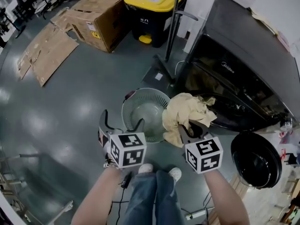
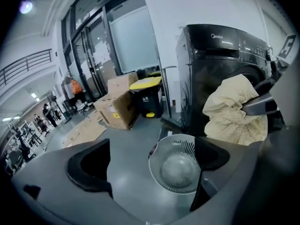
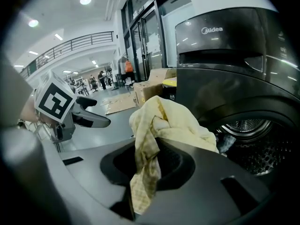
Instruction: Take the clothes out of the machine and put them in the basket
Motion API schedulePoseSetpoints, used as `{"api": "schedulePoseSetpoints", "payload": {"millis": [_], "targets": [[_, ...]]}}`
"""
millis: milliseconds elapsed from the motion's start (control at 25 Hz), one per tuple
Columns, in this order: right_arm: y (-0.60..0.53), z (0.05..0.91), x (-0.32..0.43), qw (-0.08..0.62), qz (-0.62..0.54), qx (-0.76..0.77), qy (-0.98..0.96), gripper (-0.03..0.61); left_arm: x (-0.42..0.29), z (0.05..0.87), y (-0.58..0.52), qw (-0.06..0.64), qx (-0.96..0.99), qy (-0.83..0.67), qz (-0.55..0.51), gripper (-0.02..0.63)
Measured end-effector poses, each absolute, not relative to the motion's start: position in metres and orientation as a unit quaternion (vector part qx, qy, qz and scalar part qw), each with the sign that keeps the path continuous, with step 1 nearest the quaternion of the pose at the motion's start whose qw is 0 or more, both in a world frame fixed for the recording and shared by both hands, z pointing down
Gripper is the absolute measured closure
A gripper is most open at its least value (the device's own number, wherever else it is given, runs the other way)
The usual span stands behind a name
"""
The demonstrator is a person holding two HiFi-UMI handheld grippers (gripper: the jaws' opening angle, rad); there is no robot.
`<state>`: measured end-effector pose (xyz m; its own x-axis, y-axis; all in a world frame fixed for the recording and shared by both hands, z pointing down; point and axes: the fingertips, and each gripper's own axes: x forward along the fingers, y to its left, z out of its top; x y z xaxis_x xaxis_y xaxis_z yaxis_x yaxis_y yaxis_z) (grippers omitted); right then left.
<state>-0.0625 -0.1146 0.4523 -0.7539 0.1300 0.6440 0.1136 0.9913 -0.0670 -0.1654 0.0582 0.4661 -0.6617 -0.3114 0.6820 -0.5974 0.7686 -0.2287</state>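
Meanwhile, the right gripper (image 1: 190, 129) pinches a pale yellow cloth (image 1: 185, 109) beside the washing machine (image 1: 243, 64), while the left gripper (image 1: 123, 120), jaws spread and empty, hangs near the basket (image 1: 145, 102).

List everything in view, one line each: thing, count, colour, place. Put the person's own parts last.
washing machine: one, black, at right, round door open
basket: one, pale grey, on the floor in front of the person, empty
cloth: one, pale yellow, between basket and machine, held up off the floor
cardboard box: one large, brown, far floor
flattened cardboard: several sheets, brown, floor at left
bin: one, black with yellow lid, beside the box
left gripper: one, grey, jaws open and empty, by the basket's left rim
right gripper: one, grey, jaws shut on the cloth
legs: two, blue jeans, bottom centre
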Motion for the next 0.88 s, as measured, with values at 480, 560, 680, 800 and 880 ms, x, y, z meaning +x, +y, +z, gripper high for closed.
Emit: {"api": "schedulePoseSetpoints", "payload": {"millis": [480, 560, 680, 800, 880], "targets": [[-0.057, 0.447, -0.091, 0.334, 0.000, -0.135, -0.933, 0.511, -0.176, 0.467, 0.116, 0.332, 0.214, -0.895, 0.207, 0.048], [-0.046, 0.443, -0.097, 0.326, -0.001, -0.149, -0.934, 0.511, -0.177, 0.467, 0.123, 0.333, 0.209, -0.896, 0.206, 0.048], [-0.036, 0.439, -0.106, 0.320, -0.003, -0.157, -0.934, 0.511, -0.179, 0.468, 0.130, 0.337, 0.202, -0.897, 0.204, 0.048], [-0.030, 0.438, -0.111, 0.319, -0.008, -0.164, -0.934, 0.511, -0.179, 0.470, 0.136, 0.340, 0.196, -0.897, 0.202, 0.048], [-0.028, 0.438, -0.113, 0.315, -0.011, -0.170, -0.934, 0.511, -0.180, 0.471, 0.138, 0.341, 0.192, -0.898, 0.200, 0.048]]}}
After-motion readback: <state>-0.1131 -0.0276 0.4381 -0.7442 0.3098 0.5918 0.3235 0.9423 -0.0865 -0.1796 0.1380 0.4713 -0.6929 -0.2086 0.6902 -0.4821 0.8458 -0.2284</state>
